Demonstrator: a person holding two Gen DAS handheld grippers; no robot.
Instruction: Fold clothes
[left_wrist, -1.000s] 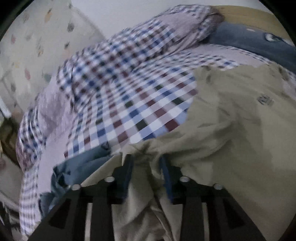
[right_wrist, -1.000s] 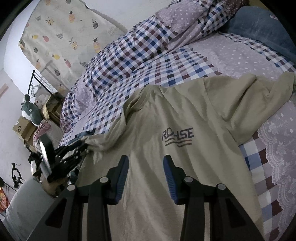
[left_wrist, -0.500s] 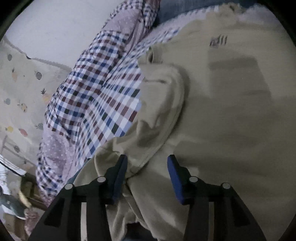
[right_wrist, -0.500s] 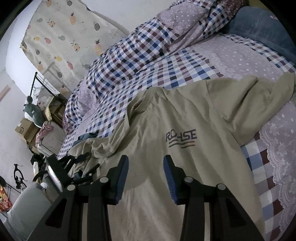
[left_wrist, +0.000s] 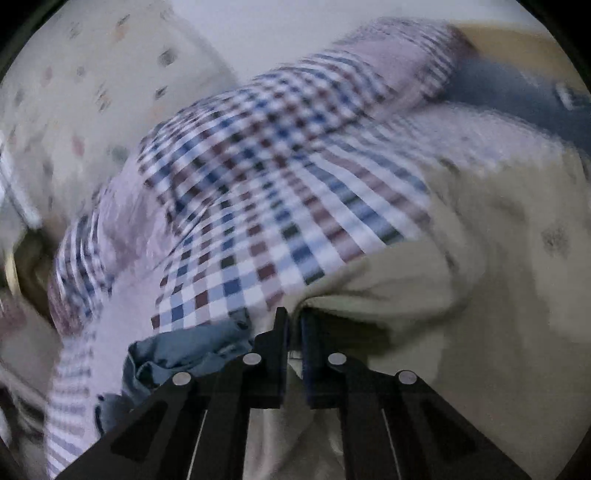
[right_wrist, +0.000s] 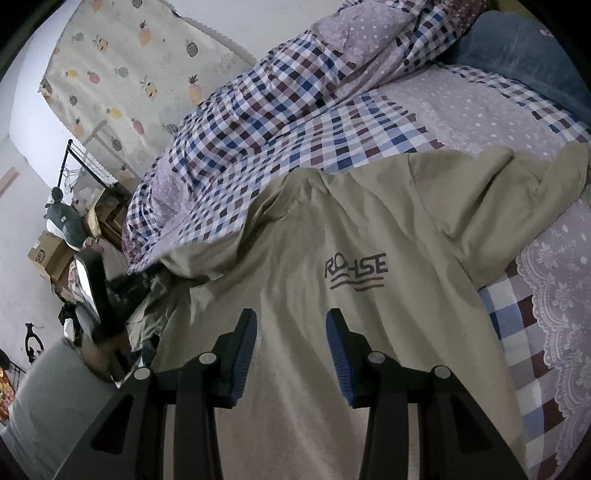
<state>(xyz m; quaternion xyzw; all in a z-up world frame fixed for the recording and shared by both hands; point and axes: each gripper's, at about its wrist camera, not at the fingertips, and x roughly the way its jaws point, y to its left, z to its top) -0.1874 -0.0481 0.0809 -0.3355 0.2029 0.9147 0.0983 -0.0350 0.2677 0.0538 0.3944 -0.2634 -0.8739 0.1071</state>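
Note:
A beige T-shirt (right_wrist: 332, 221) with a dark chest logo (right_wrist: 356, 271) lies front up on the bed, its right sleeve rumpled. My right gripper (right_wrist: 291, 332) hovers open just above its lower front, nothing between the fingers. In the blurred left wrist view my left gripper (left_wrist: 293, 321) is shut on a folded edge of the T-shirt (left_wrist: 461, 295) at the shirt's left side. The right wrist view shows that gripper (right_wrist: 147, 280) as a dark shape at the bed's left edge, with the shirt's bunched left sleeve drawn towards it.
A checked quilt (right_wrist: 277, 110) is heaped along the far side of the bed. A blue garment (left_wrist: 184, 354) lies crumpled left of my left gripper. A blue pillow (right_wrist: 517, 55) sits at the back right. A pineapple curtain (right_wrist: 129, 74) and boxes (right_wrist: 48, 254) are beyond the left edge.
My left gripper was open over the shirt half a second ago; it has closed on the shirt's left edge and swung low again. The right gripper has barely moved.

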